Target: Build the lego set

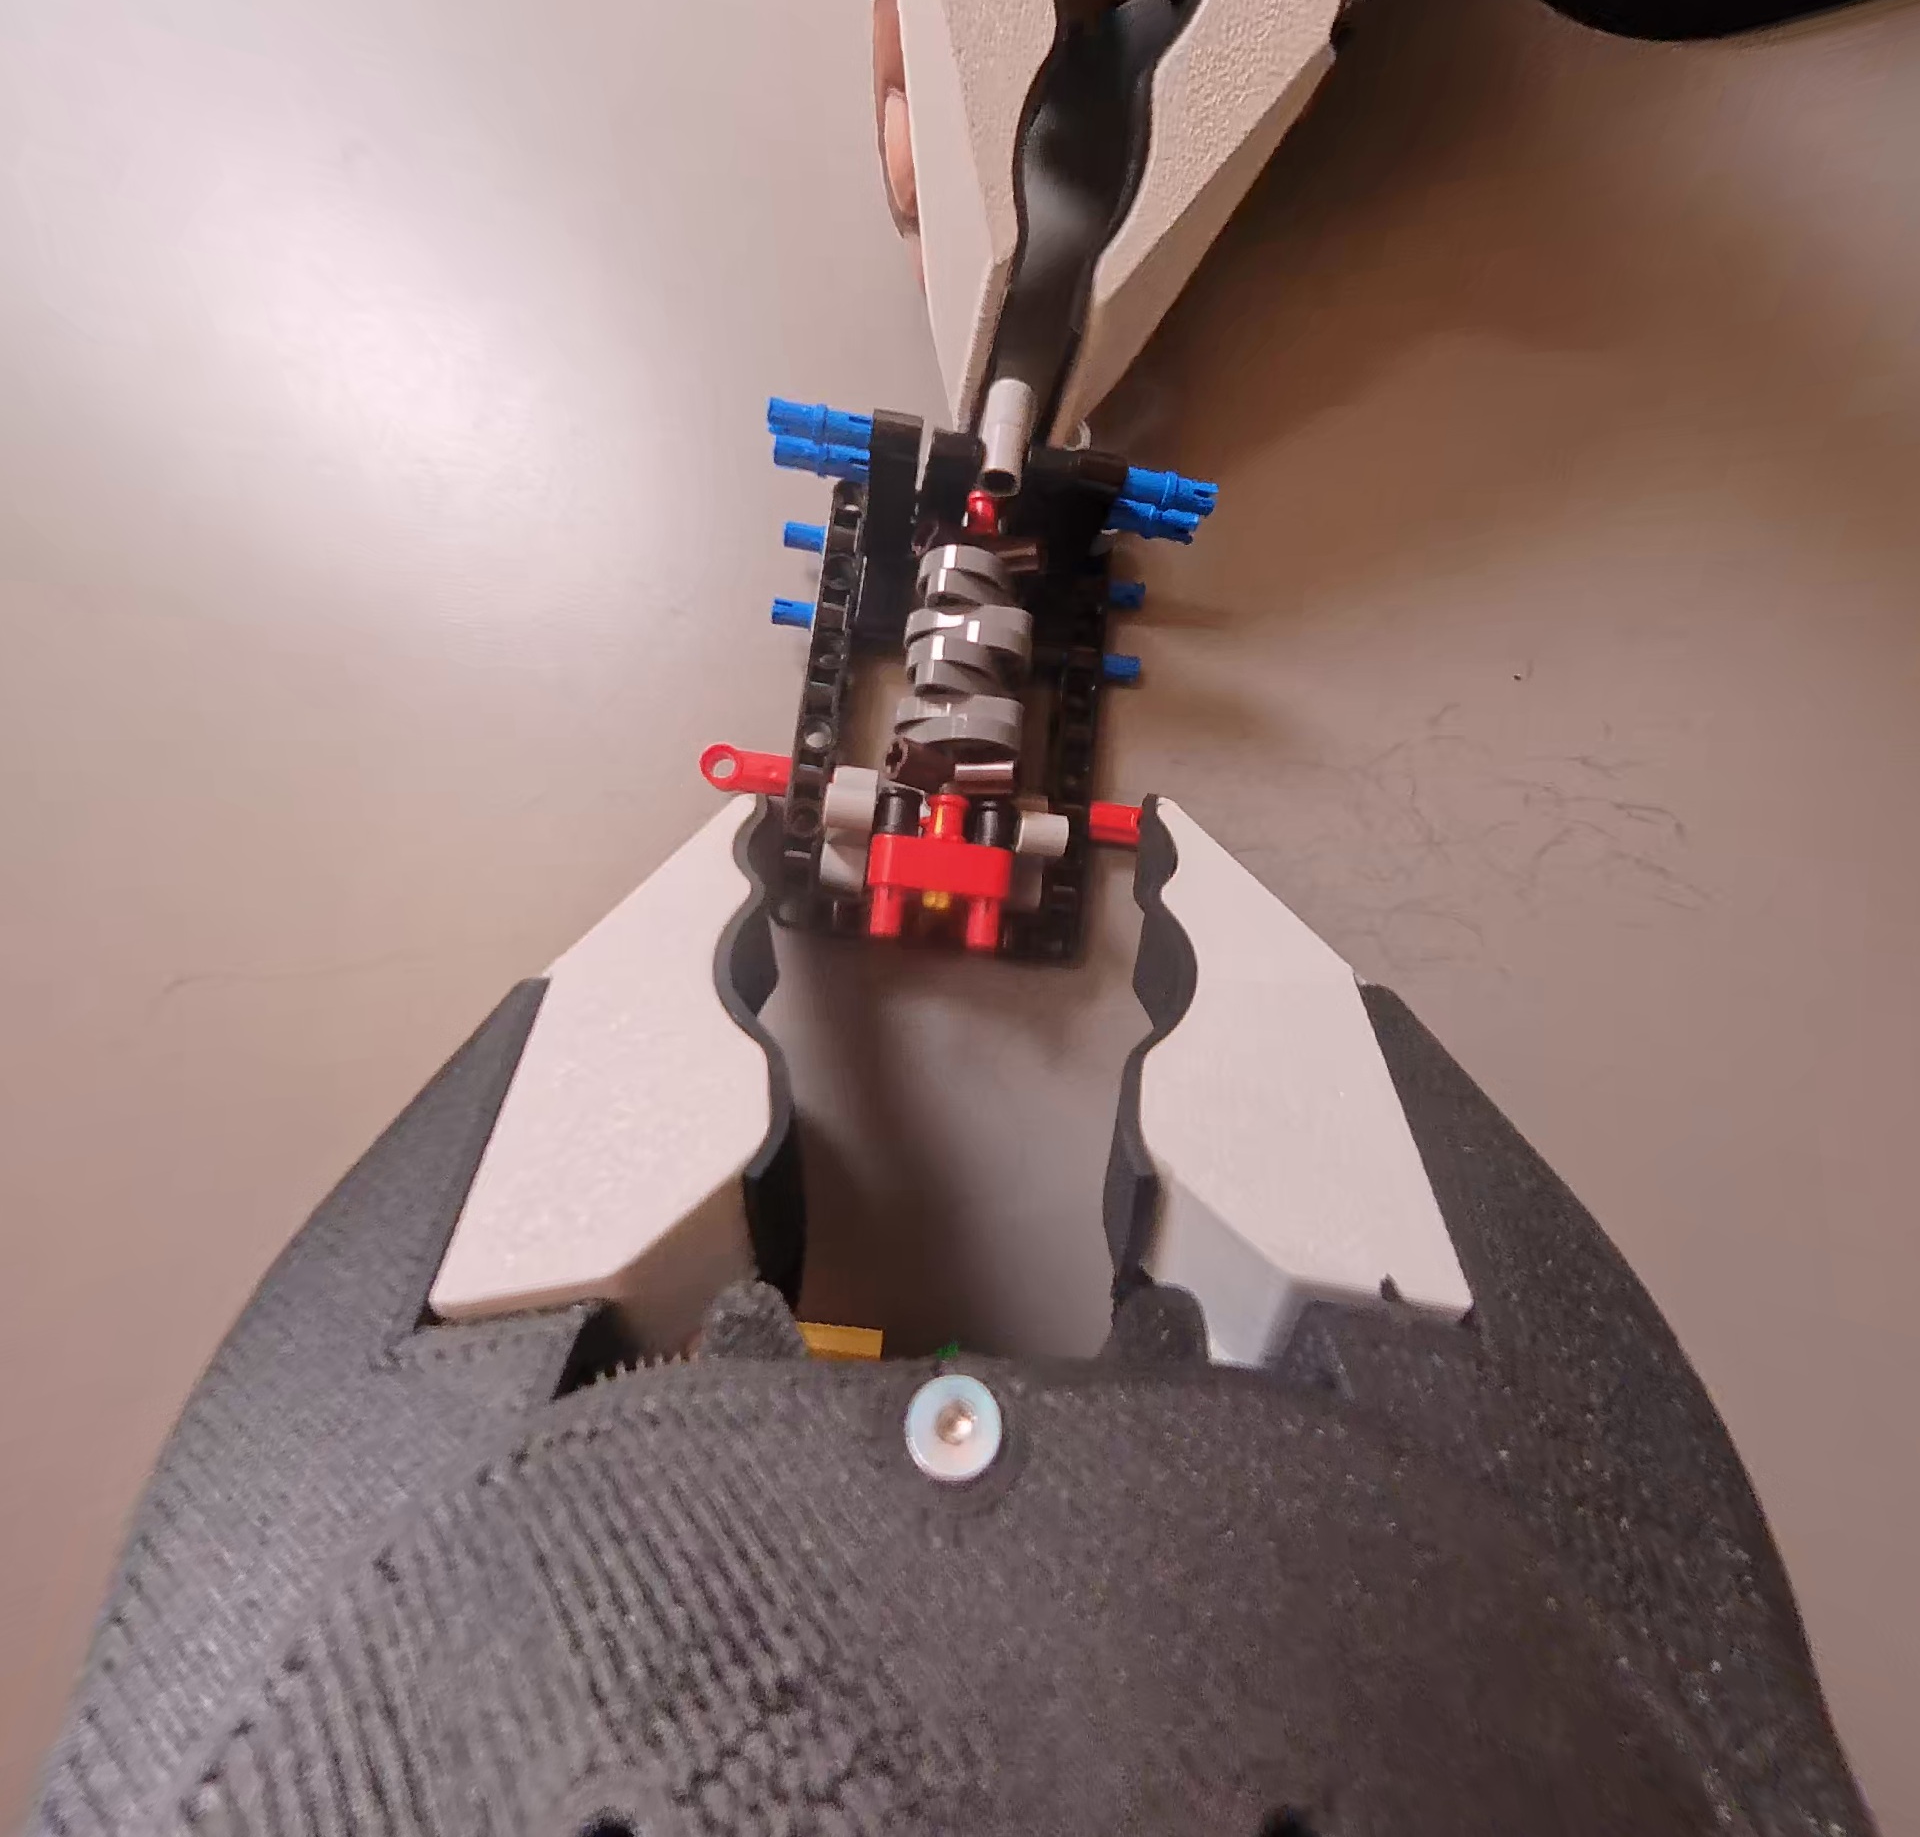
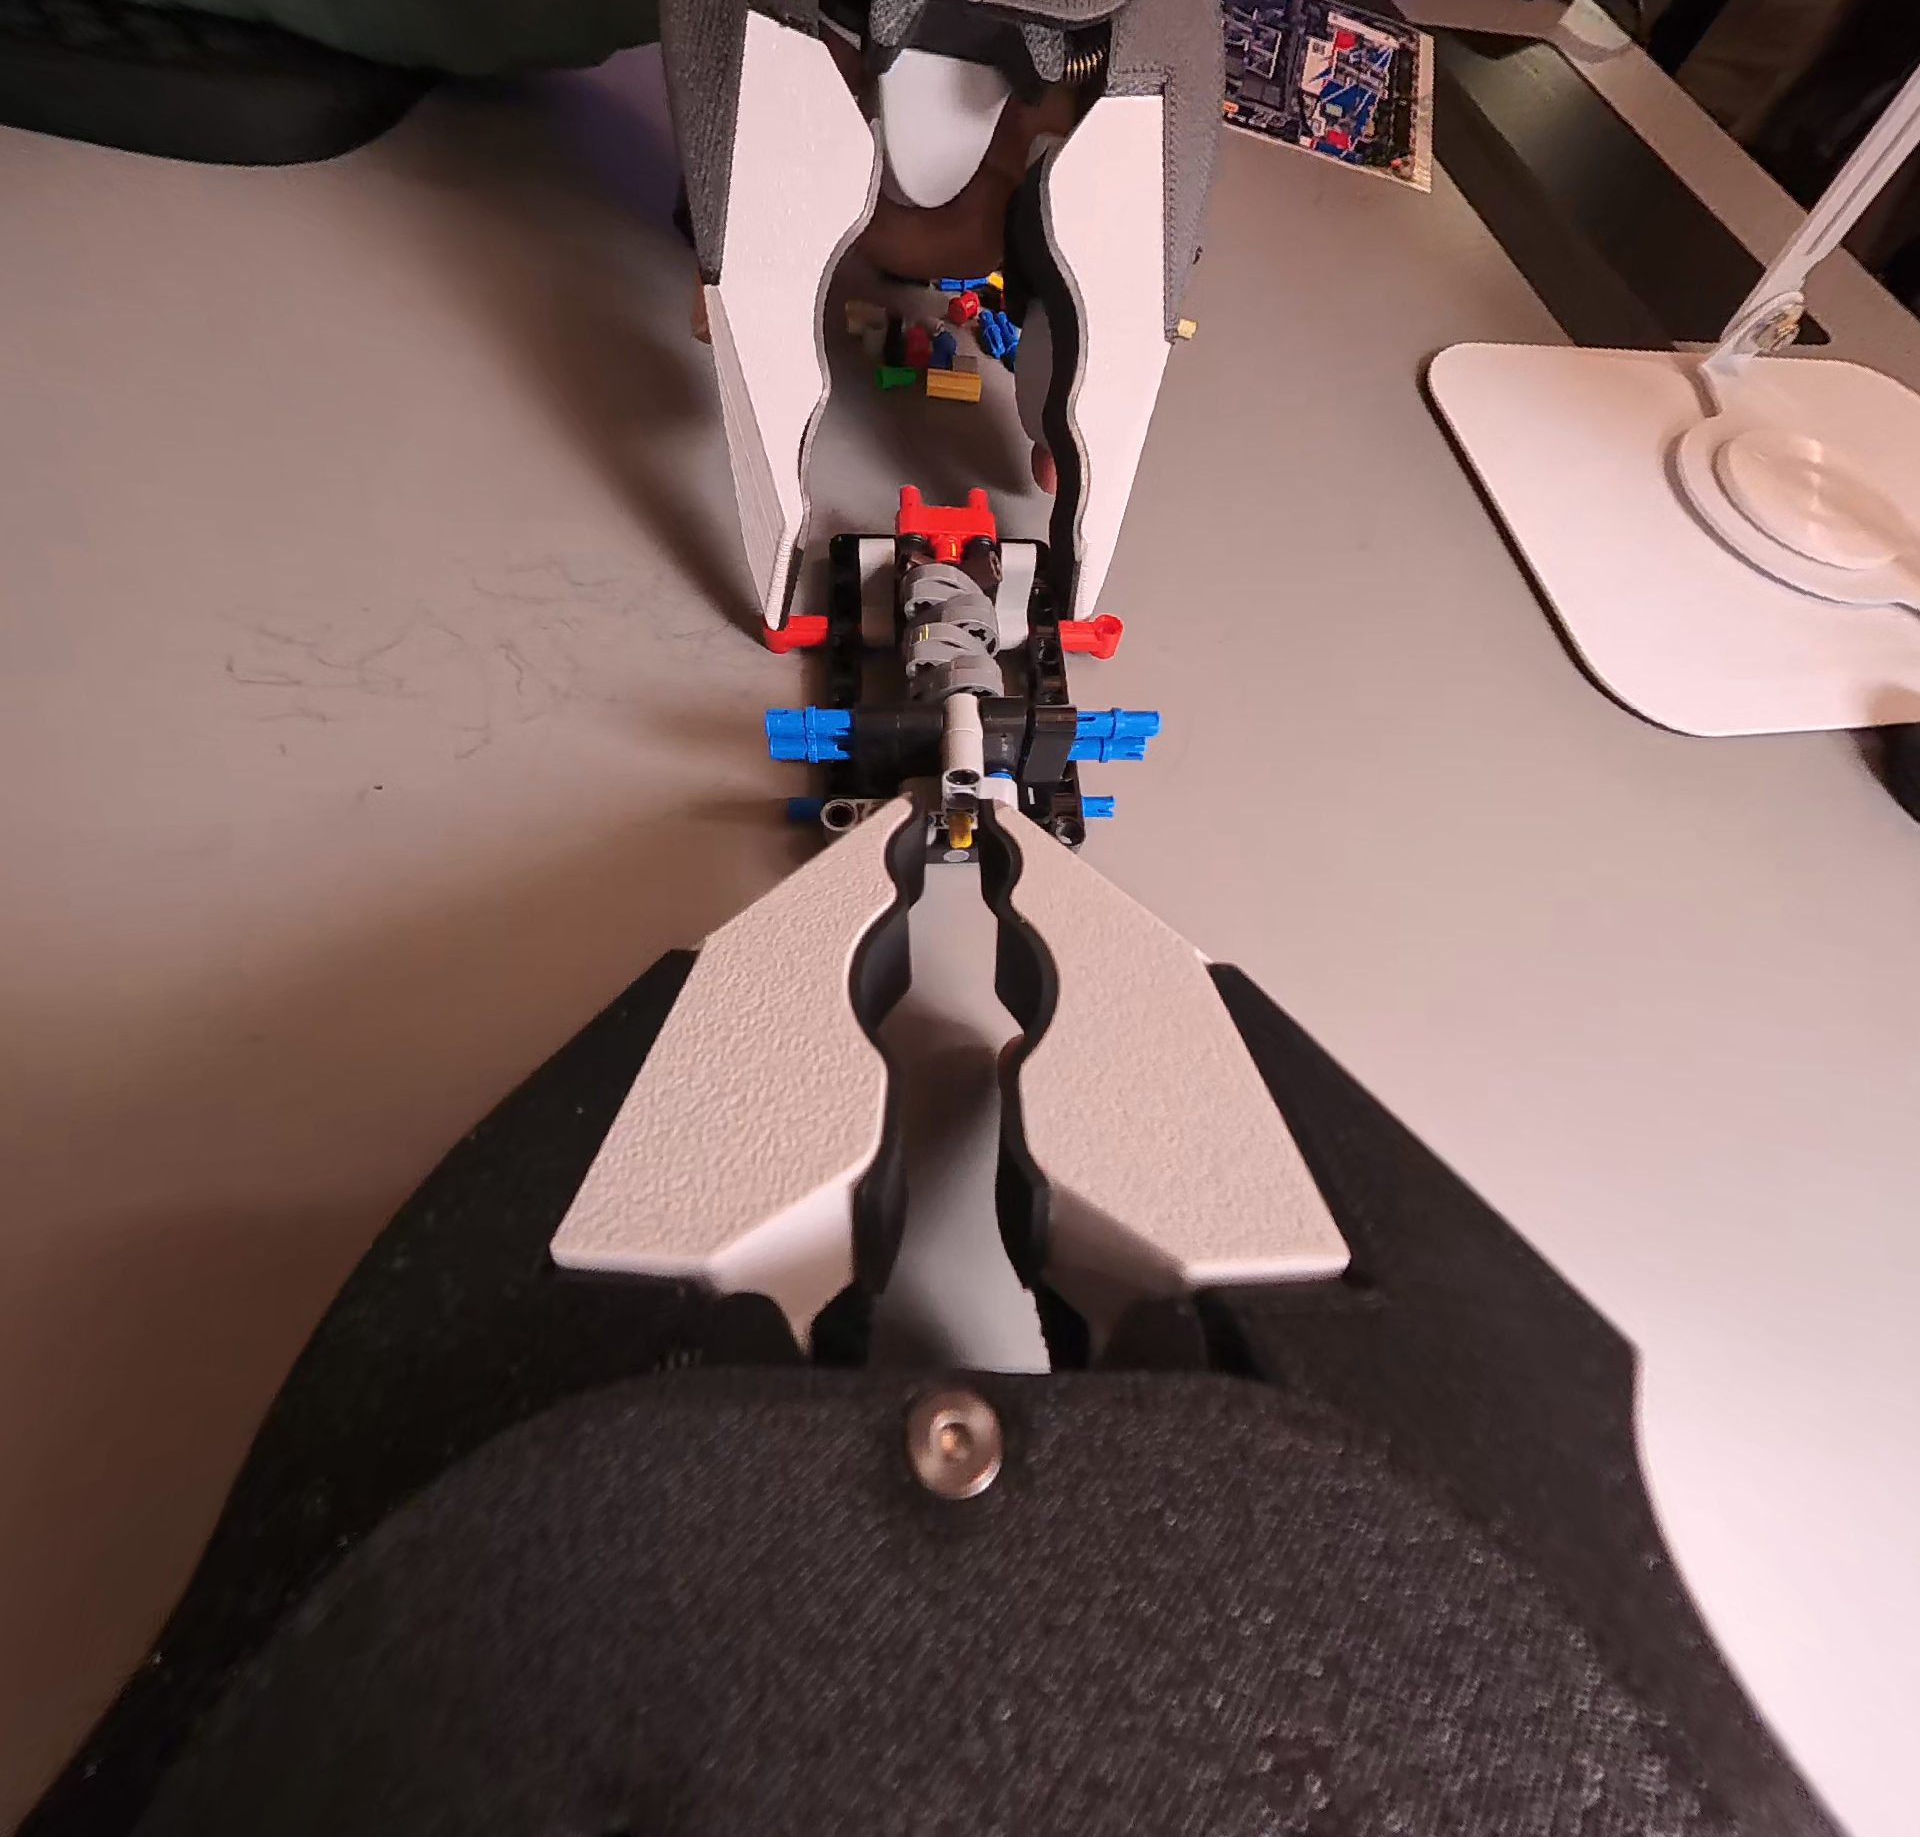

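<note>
While my left gripper (image 1: 951, 811) straddles the frame (image 1: 831, 644) on the table (image 1: 364, 333), jaws wide against its red end to steady it, my right gripper (image 2: 951, 816) pinches the grey connector (image 2: 961, 748), narrow, lining it onto the axle.

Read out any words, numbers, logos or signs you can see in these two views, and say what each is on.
Printed sheet, top right of the right wrist view: colourful print, too small and blurred to read.
Lego assembly, grey connector, white lamp base: no writing visible.
</note>
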{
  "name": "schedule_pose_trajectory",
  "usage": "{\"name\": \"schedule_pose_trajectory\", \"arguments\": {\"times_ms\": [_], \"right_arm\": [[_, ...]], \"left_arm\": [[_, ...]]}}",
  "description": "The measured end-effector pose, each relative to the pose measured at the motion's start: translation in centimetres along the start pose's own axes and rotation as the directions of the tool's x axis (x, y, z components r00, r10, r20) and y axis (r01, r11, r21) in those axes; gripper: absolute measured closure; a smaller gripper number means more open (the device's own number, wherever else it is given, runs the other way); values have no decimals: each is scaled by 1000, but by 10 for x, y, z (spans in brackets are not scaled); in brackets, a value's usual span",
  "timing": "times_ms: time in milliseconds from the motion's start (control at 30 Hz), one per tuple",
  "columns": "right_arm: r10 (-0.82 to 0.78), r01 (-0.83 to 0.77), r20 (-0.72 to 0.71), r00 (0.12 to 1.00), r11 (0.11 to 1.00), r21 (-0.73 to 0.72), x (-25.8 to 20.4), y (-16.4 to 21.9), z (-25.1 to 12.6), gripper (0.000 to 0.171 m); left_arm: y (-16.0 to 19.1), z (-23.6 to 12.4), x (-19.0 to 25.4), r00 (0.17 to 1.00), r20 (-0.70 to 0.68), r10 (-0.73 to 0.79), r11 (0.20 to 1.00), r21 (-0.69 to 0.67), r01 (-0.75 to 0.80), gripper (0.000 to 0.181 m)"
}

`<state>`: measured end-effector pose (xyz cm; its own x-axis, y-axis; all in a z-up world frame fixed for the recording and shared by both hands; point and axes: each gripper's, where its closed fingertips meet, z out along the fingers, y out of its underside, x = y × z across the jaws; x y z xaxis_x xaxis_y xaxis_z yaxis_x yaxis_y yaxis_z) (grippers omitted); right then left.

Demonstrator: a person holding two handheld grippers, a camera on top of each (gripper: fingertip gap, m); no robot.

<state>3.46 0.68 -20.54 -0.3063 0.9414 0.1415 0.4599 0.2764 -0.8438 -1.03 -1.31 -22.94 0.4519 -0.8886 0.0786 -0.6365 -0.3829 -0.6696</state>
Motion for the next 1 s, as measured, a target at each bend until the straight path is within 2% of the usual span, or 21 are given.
{"name": "schedule_pose_trajectory", "arguments": {"times_ms": [300,400,467,533,600,667,733,833,933,1000], "right_arm": [[-39,39,-22,999,999,-3,2,1,-1,165],[-8,8,-17,1000,1000,7,4,0,-6,157],[46,-43,-50,998,996,74,16,-9,-16,154],[105,-83,-124,987,982,170,36,-24,-33,152],[150,-90,-222,963,961,260,64,-41,-53,152],[180,-69,-333,926,945,319,94,-57,-72,154],[197,-28,-440,876,932,363,128,-75,-91,159],[227,27,-542,809,907,421,183,-115,-112,162],[278,60,-603,748,877,478,241,-158,-125,167],[312,69,-618,721,856,512,278,-182,-129,169]], "left_arm": [[0,0,0,1000,4,-14,1000,5,14,113],[-1,0,-2,998,14,-54,998,24,53,113],[0,-1,-3,995,29,-94,995,34,93,113],[1,-4,-4,991,59,-123,992,46,121,112],[-8,-13,-6,983,87,-163,981,121,152,108],[-25,-36,-10,969,114,-221,945,271,183,108],[-41,-69,-18,941,178,-287,877,445,183,109],[-46,-122,-26,860,343,-378,761,644,77,115],[-30,-157,-25,738,516,-436,728,684,-48,129],[-13,-169,-26,665,577,-474,734,677,-64,134]]}}
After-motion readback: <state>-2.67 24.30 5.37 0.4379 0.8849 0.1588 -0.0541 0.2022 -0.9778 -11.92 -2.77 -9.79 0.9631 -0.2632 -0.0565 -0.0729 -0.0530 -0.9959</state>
